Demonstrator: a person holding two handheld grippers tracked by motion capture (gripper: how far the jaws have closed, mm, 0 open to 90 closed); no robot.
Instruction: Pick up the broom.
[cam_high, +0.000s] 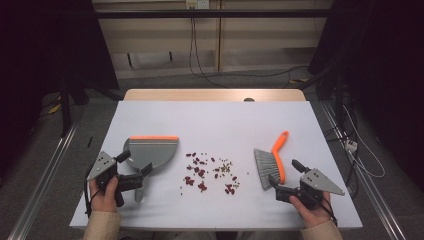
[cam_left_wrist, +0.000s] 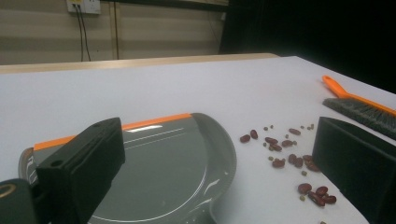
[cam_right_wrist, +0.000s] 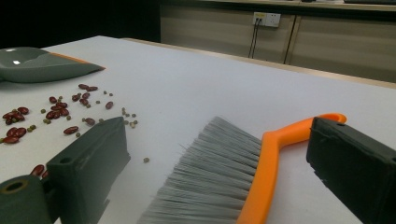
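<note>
A grey dustpan (cam_high: 152, 150) with an orange front lip lies at the table's left, its handle pointing toward the person. My left gripper (cam_high: 136, 163) stands open over the pan's rear, and the dustpan (cam_left_wrist: 159, 158) shows between its jaws. Red beans and small green seeds (cam_high: 210, 172) are scattered mid-table. At the right lies an orange-handled brush (cam_high: 278, 155) with grey bristles. My right gripper (cam_high: 285, 172) is open, its jaws on either side of the brush (cam_right_wrist: 261, 172) without touching it. The beans (cam_left_wrist: 285, 149) (cam_right_wrist: 60, 112) lie between pan and brush.
The white tabletop (cam_high: 215, 117) ends at a wooden strip (cam_high: 215, 95) on the far side. Cables (cam_high: 200, 60) run across the floor behind, and metal rails flank the table. The dustpan (cam_right_wrist: 37, 63) appears at far left in the right gripper view.
</note>
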